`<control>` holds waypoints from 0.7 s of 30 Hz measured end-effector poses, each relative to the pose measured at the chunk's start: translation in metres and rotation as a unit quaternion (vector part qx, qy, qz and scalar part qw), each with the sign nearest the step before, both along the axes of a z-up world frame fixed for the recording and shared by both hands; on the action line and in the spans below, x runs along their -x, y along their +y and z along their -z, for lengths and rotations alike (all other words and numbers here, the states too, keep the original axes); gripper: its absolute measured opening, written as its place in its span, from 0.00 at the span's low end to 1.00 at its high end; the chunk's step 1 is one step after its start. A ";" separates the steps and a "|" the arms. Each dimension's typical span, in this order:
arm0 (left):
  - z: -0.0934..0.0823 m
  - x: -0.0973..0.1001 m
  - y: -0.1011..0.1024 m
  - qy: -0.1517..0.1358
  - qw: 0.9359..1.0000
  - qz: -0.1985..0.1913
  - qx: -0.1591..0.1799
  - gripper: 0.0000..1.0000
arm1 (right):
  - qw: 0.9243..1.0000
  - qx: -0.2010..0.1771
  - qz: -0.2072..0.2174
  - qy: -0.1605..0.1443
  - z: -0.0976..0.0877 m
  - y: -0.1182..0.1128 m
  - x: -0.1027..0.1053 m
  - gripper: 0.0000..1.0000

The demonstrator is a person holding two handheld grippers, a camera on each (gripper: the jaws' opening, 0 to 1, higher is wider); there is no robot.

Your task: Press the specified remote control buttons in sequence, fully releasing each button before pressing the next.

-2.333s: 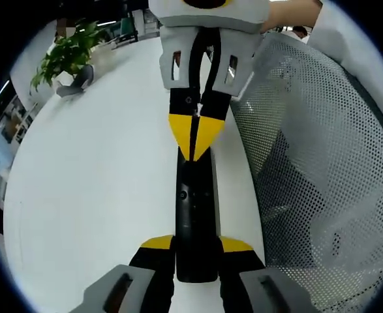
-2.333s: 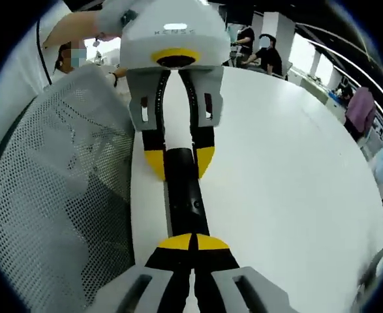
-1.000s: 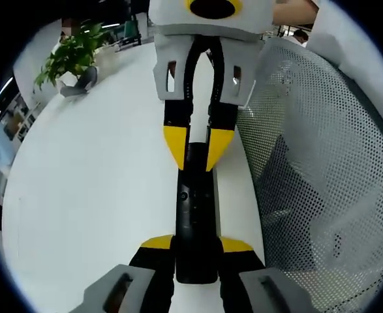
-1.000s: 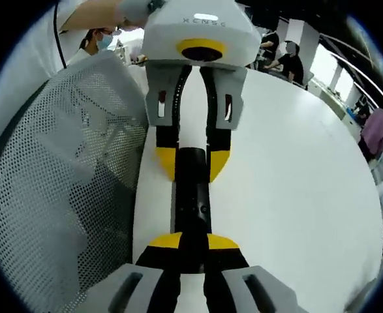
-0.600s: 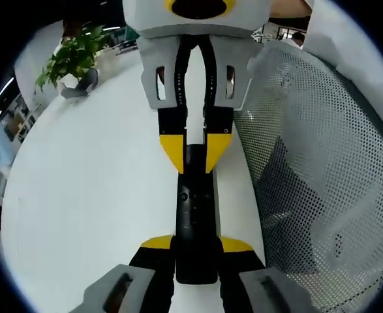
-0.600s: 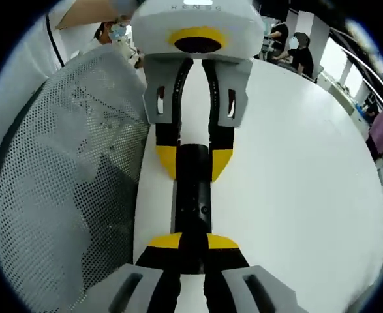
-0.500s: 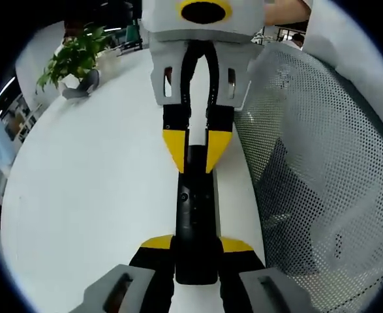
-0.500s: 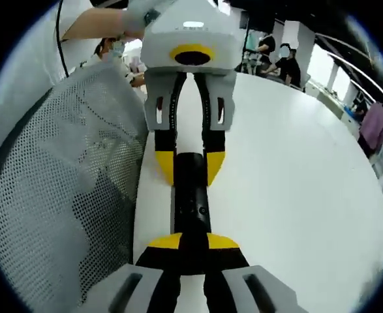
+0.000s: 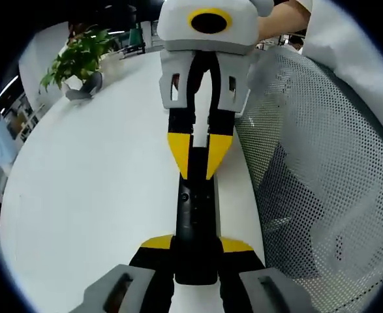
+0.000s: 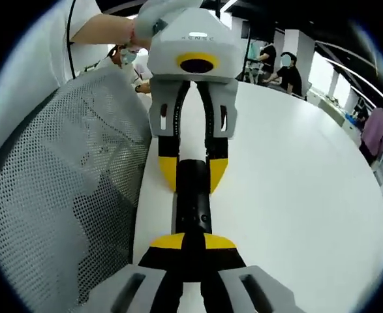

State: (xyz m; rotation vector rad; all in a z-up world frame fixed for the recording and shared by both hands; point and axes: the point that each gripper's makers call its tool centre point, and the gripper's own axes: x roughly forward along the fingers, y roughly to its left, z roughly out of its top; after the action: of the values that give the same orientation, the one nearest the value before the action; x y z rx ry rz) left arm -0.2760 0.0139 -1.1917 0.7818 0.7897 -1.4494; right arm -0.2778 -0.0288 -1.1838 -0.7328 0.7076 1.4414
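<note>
A slim black remote point(image 9: 194, 215) lies lengthwise on the white table point(image 9: 93, 182), close to its edge. My left gripper point(image 9: 196, 244) is shut on the remote's near end, one yellow tip on each side. The right gripper point(image 9: 199, 153) faces it from the far end, its yellow tips a narrow gap apart over the remote's far part. In the right gripper view the remote point(image 10: 191, 202) runs from my right gripper point(image 10: 191, 242), whose jaws stand slightly open above it, to the left gripper point(image 10: 192, 173) clamped on the other end.
A white mesh chair back point(image 9: 321, 182) stands right against the table edge beside the remote, also seen as mesh chair back point(image 10: 54, 195). A potted plant point(image 9: 80, 59) sits far across the table. People point(image 10: 289, 65) sit at the far side.
The right gripper, shut on the remote's top 2.3 s ago, opened its tips; they have since drawn somewhat closer. The left gripper's hold is unchanged.
</note>
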 end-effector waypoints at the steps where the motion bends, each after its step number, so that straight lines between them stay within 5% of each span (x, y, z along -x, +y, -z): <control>1: 0.000 0.000 0.000 0.000 1.000 0.002 -0.001 0.24 | 1.000 0.008 -0.002 0.000 0.001 0.000 0.000 0.05; 5: 0.000 0.000 0.000 0.000 1.000 0.002 -0.001 0.24 | 0.998 0.051 0.019 0.019 0.001 0.000 0.000 0.05; 10: 0.000 0.000 0.000 0.001 1.000 0.001 0.003 0.24 | 0.997 0.082 0.008 0.001 0.003 0.002 0.001 0.05; 13: 0.000 0.000 -0.001 0.001 1.000 0.001 0.005 0.24 | 0.998 0.062 0.022 -0.002 0.003 0.000 0.000 0.05; 17: 0.000 0.000 -0.001 0.000 1.000 0.000 0.001 0.24 | 0.995 0.001 0.091 0.033 0.001 0.000 -0.002 0.05; 19: 0.000 0.000 0.000 0.000 1.000 0.000 0.000 0.24 | 0.996 0.001 0.085 0.034 0.000 0.001 -0.002 0.06; 21: 0.000 0.000 0.000 0.000 1.000 0.001 0.000 0.24 | 0.999 0.019 0.044 -0.002 0.002 0.001 -0.002 0.05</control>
State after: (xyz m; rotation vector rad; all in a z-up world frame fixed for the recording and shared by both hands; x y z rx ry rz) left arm -0.2760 0.0136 -1.1920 0.7833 0.7895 -1.4503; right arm -0.2761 -0.0276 -1.1858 -0.7255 0.7577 1.3485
